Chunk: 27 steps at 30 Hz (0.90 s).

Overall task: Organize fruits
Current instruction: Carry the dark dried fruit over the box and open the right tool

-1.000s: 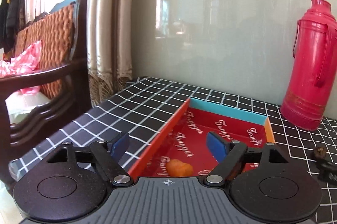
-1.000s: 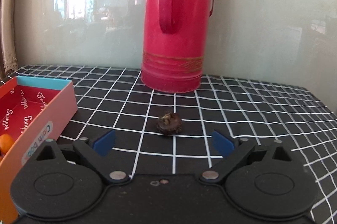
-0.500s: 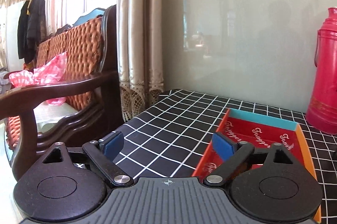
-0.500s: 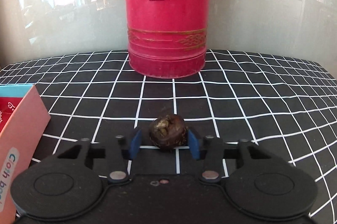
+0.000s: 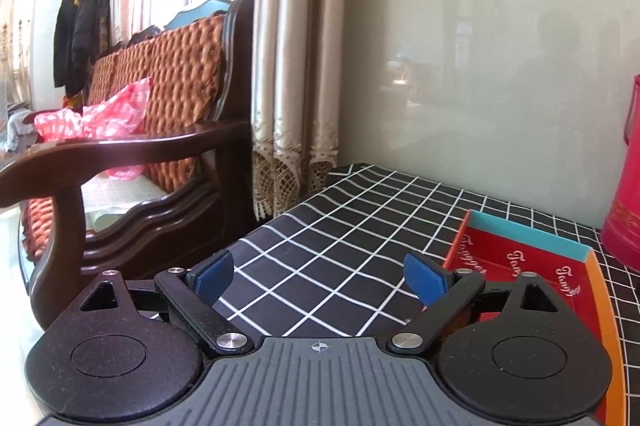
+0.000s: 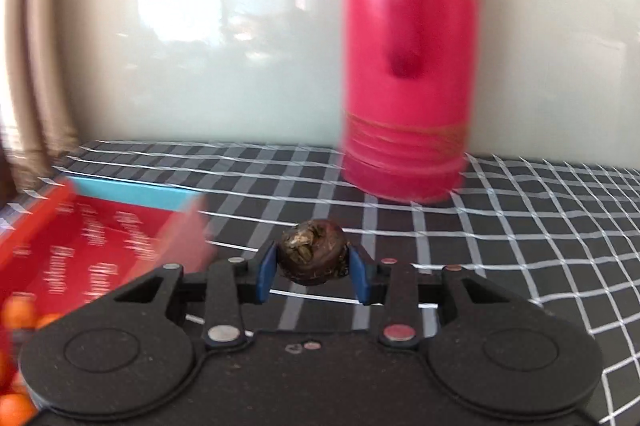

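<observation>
A: Status on the right tongs?

B: I had them clamped on the fruit. Both blue pads pressed its sides, gap narrow. It sat held between the tips, above the checked surface, in front of the red thermos.

A: What did the fruit look like?

B: Small, round, dark brown, slightly glossy skin. Rough, pale, flaky patch on the top facing my camera. Couldn't tell the kind of fruit from that. It was the only sharp thing in my right view; everything behind was smeared with motion blur.

A: Box?

B: Red box with a light blue far wall was to the left of the tongs in the right view, white lettering on its floor, too blurred there to read. A few orange fruits at the lower left edge, also blurred; I couldn't say exactly how many.

A: Left tongs?

B: Wide open, nothing between the pads. They were over the black surface with white grid lines, near its left edge. The box lay just right of the right pad. Wooden sofa and curtain off to the left, a sliver of the thermos at the right frame edge.
</observation>
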Available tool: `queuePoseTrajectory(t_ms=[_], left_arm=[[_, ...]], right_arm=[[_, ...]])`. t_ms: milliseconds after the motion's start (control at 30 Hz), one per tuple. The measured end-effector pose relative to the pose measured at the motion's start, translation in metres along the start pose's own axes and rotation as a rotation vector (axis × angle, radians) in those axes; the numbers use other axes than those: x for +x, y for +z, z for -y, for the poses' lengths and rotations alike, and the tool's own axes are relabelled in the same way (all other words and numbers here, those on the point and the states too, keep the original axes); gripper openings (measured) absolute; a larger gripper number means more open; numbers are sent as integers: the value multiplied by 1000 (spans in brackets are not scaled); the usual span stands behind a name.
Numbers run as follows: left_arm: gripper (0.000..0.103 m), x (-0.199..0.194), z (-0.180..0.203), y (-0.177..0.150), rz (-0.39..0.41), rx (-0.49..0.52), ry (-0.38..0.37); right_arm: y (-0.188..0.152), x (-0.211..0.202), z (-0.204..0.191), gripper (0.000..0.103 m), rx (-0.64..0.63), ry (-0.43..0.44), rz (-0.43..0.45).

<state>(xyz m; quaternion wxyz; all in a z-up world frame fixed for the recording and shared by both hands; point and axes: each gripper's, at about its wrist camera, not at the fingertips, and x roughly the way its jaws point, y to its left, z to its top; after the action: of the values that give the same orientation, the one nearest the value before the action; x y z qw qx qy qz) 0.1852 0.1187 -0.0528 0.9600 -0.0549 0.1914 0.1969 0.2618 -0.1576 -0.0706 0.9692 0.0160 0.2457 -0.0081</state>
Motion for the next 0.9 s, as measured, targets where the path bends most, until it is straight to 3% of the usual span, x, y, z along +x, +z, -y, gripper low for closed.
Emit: queuePoseTrajectory(t_ms=[167,400,633,900], left_arm=[[93,3,-10,0,-14,-13,22],[95,6,-22,-2,-38,-21,48],[96,6,-30,-6,-41,6,69],[97,5,-29,-3,-37,9,47]], right_arm=[[5,-19,-33,30,-69,133,41],[-3,-28,-79,31,-178,253,19],[-12,-19,-106,32,-226,269,-27],[-13,-39,-89,47,-183,216,13]])
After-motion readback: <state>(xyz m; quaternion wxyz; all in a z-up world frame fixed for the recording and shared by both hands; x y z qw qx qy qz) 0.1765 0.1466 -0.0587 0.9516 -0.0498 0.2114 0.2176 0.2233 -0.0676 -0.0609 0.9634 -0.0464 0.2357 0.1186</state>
